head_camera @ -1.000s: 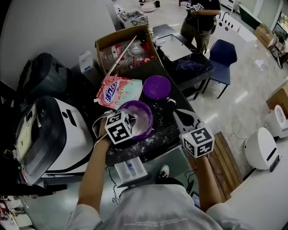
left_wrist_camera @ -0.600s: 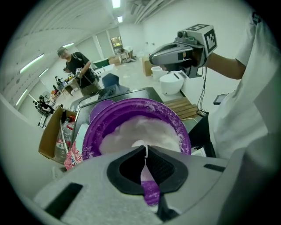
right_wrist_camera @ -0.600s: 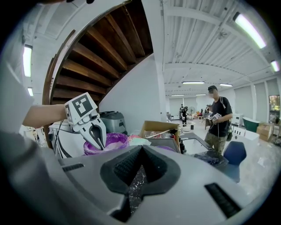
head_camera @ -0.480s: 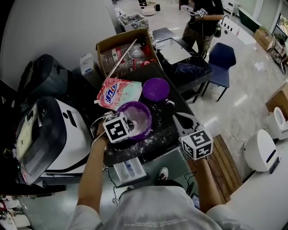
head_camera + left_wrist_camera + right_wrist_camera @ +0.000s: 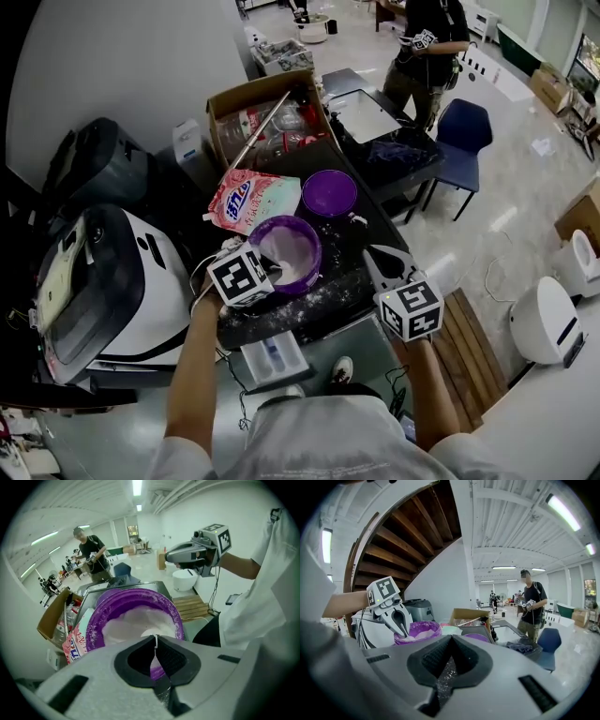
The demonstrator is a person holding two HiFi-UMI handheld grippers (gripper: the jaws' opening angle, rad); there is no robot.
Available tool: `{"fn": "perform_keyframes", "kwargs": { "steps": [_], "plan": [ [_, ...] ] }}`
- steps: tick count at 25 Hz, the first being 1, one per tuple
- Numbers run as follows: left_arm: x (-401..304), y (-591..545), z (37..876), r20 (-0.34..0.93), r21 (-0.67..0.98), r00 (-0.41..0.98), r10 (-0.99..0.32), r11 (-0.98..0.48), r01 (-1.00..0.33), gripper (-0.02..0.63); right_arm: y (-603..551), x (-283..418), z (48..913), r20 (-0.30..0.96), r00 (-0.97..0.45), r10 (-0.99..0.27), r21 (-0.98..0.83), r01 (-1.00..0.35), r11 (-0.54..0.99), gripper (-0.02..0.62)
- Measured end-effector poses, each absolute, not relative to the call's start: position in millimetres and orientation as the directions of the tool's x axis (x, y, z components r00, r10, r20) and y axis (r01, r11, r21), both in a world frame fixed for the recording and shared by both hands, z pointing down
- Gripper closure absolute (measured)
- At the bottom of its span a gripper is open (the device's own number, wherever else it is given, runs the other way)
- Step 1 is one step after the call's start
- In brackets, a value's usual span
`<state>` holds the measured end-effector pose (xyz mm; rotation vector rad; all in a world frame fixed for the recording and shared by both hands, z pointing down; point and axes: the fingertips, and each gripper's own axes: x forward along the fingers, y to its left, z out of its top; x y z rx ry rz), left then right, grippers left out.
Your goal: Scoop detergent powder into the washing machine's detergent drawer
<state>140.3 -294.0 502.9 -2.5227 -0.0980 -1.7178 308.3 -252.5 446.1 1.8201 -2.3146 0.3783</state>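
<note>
A purple tub of white detergent powder stands on the dark table. My left gripper reaches over the tub's near rim and is shut on the thin white handle of a scoop whose end dips into the powder. The right gripper view shows that gripper at the tub. My right gripper hovers over the table's right edge, shut with nothing in it, powder dust on its pads. The detergent drawer stands pulled out below the table's front edge.
A purple lid and a pink detergent bag lie behind the tub. A cardboard box of bottles stands further back. The washing machine is at the left. A person stands beyond a blue chair.
My left gripper has drawn back a little toward the tub's near-left rim, with the scoop still in it. The right gripper has hardly moved.
</note>
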Motion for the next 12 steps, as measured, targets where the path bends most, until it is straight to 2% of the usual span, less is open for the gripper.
{"fn": "perform_keyframes", "kwargs": {
  "steps": [12],
  "plan": [
    [127, -290, 482, 0.81, 0.098, 0.579, 0.095, -0.995, 0.025, 0.592, -237, 283, 431, 0.286, -0.188, -0.939, -0.056, -0.982, 0.18, 0.589]
  ]
}}
